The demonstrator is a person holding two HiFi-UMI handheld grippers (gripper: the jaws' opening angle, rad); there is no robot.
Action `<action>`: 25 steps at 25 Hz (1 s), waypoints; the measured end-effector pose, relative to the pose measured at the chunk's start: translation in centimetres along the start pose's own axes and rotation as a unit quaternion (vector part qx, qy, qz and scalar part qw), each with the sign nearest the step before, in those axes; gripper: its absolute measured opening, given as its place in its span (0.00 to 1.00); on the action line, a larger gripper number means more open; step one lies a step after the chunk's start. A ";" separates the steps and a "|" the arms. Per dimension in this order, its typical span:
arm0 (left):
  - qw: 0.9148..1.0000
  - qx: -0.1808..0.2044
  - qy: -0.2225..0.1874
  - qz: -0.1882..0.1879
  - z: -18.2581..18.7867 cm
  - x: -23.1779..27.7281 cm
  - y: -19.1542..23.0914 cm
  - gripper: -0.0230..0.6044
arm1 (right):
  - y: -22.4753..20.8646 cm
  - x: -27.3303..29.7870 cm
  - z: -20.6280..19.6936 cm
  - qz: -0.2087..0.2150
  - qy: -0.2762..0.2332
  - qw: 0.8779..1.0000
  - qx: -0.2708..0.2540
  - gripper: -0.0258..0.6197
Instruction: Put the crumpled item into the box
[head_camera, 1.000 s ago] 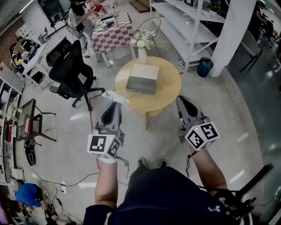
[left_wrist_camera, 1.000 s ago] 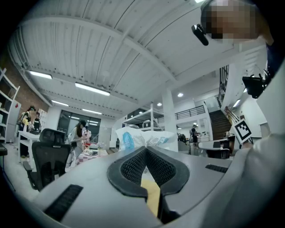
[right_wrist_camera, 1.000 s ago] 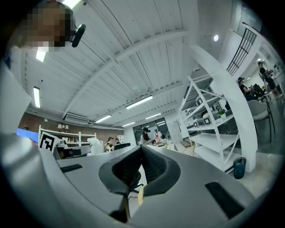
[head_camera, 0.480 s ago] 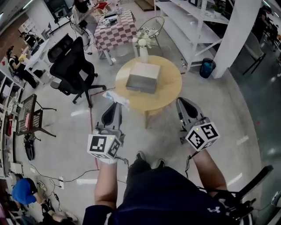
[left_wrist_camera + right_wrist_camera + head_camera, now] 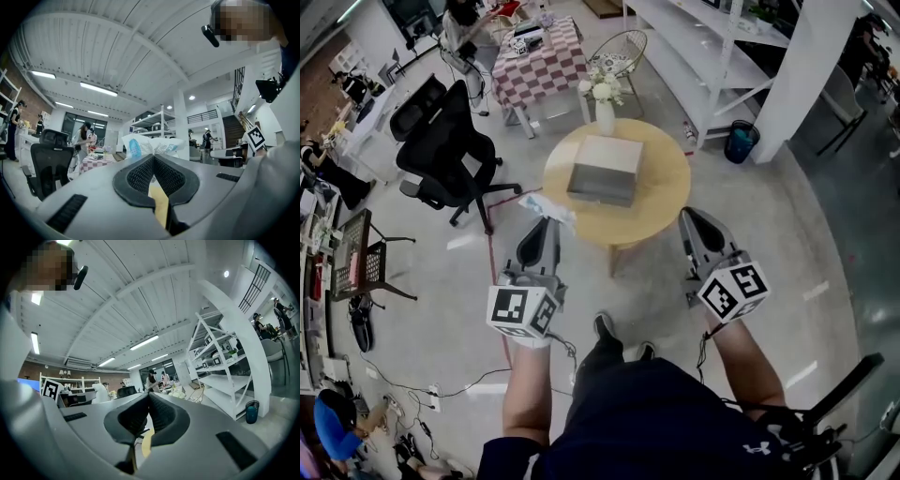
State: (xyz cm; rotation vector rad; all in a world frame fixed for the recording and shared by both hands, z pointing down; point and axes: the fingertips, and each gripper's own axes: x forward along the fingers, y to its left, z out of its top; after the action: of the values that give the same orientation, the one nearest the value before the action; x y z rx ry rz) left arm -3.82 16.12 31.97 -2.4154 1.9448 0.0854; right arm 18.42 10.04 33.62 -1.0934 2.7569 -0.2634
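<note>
Left tongs (image 5: 545, 219) pinch the crumpled item (image 5: 546, 205); right tongs (image 5: 693, 216) pressed together; both over bare floor (image 5: 652, 281), table (image 5: 664, 197) edge near.

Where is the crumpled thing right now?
In the head view the crumpled thing is pinched at the tip of the left hand-held gripper, left of centre, beside the round table's near-left edge and short of the box.

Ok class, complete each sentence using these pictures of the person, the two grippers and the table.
1. The left gripper has its jaws shut on the crumpled wrapper; the right gripper holds ____.
2. The box stands on the round table near a vase of ____.
3. The wrapper is not yet in the ____.

Missing: nothing; flowers; box.
</note>
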 end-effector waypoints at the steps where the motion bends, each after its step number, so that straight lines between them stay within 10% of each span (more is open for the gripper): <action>1: 1.000 -0.001 0.000 -0.002 -0.1 0.5 0.6 0.06 | -0.1 0.7 -0.1 -0.003 0.002 1.000 -0.001 0.04; 25: 0.998 -0.038 -0.008 -0.050 -1.9 9.2 18.1 0.06 | 2.1 17.6 -2.1 -0.064 0.031 0.997 -0.026 0.04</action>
State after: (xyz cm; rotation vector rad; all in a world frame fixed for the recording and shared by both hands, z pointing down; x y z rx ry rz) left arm -19.55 3.11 33.32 -2.5469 1.8435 0.1773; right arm 3.99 -0.37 33.63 -1.2978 2.7664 -0.2472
